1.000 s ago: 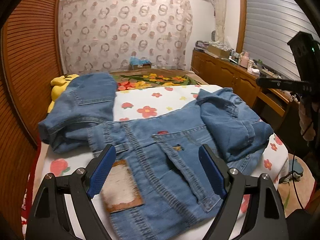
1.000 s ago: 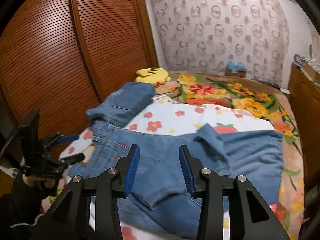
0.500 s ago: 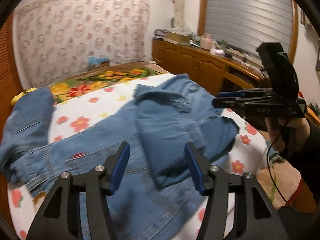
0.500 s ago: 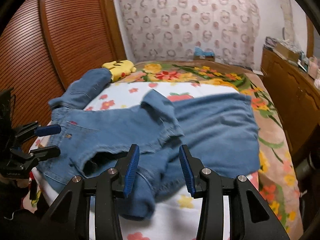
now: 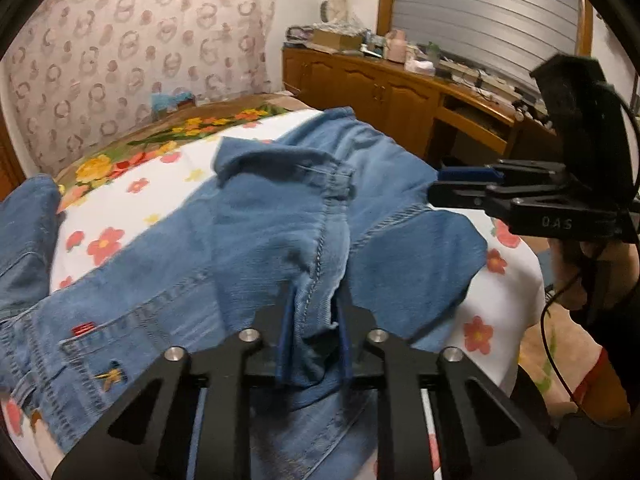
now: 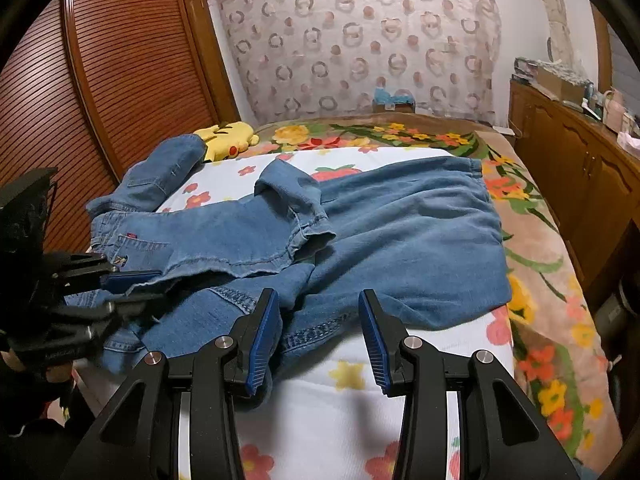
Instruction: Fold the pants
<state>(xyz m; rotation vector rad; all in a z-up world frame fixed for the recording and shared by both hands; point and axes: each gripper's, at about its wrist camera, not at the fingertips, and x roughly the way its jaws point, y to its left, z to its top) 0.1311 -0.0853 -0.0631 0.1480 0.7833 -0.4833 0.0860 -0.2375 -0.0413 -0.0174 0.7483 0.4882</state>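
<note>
At the bottom centre of the left wrist view, the left gripper (image 5: pixel 312 344) is closing its jaws on a bunched ridge of denim near the crotch seam of the pants (image 5: pixel 248 240); the cloth fills the gap between the blue pads. In the right wrist view, the right gripper (image 6: pixel 318 336) hangs at the bottom centre with its jaws partly open and nothing between them. Its left pad sits against a fold of hem, while white sheet shows in the gap.

The pants lie crumpled on the flowered bed (image 6: pixel 420 360). Their long axis runs across the right wrist frame, with the waistband and pocket at the left and the legs spread to the right. One leg is flipped back over the other. A second denim garment (image 6: pixel 160 176) and a yellow plush toy (image 6: pixel 228 140) sit at the upper left.

This looks like the grasping step before straightening. Next, the right jaws likely need to close on a hem or leg edge, so both hands can lift and pull the pants flat.
</note>
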